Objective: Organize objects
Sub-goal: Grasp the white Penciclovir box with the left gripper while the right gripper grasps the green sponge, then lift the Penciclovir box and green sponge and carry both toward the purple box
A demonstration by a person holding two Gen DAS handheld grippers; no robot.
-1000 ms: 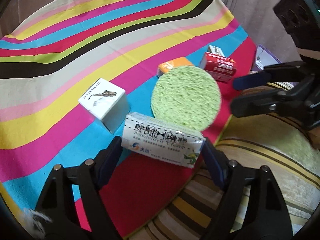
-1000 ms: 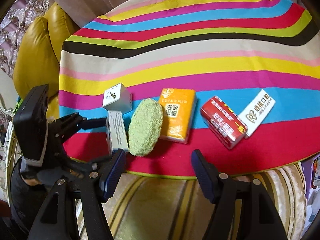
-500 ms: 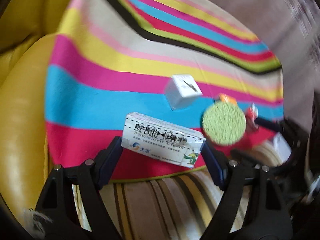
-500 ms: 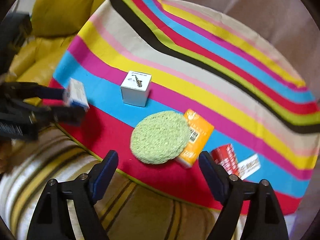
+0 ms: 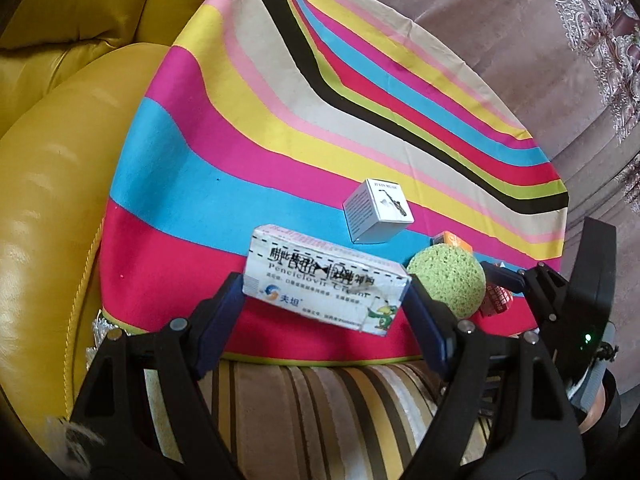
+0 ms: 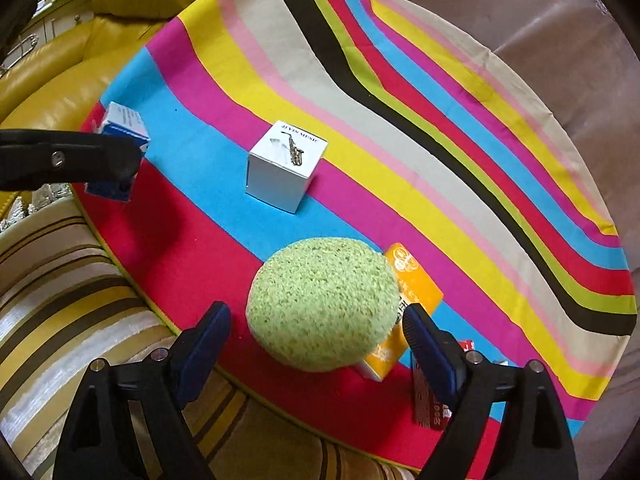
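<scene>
Striped cloth (image 6: 400, 128) in pink, yellow, blue, red and black covers the round table, and our two grippers work along its near edge.

Our left gripper (image 5: 326, 304) is clenched on a white cream box (image 5: 324, 280), gripping it end to end between its blue pads. We hold that box in the air over the red band at the near left of the cloth; in the right wrist view it shows at the far left, end on, with a blue face (image 6: 122, 128).

Our right gripper (image 6: 316, 332) has nothing in its grasp. Its jaws are opening, and the round green sponge (image 6: 324, 304) lies between them, with a gap showing on each side, so the pads do not press on it. The sponge rests near the near edge of the cloth, partly on top of an orange packet (image 6: 416, 288), which pokes out to its right.

A white cube box with a saxophone picture (image 6: 286, 168) stands upright on the blue band, farther in than the sponge and well apart from the held box. A red packet (image 6: 430, 404) lies at the near right, mostly hidden behind our right finger. A yellow leather sofa (image 5: 52, 184) sits to the left of the table, and a brown striped cushion (image 5: 320, 412) lies below its near edge.
</scene>
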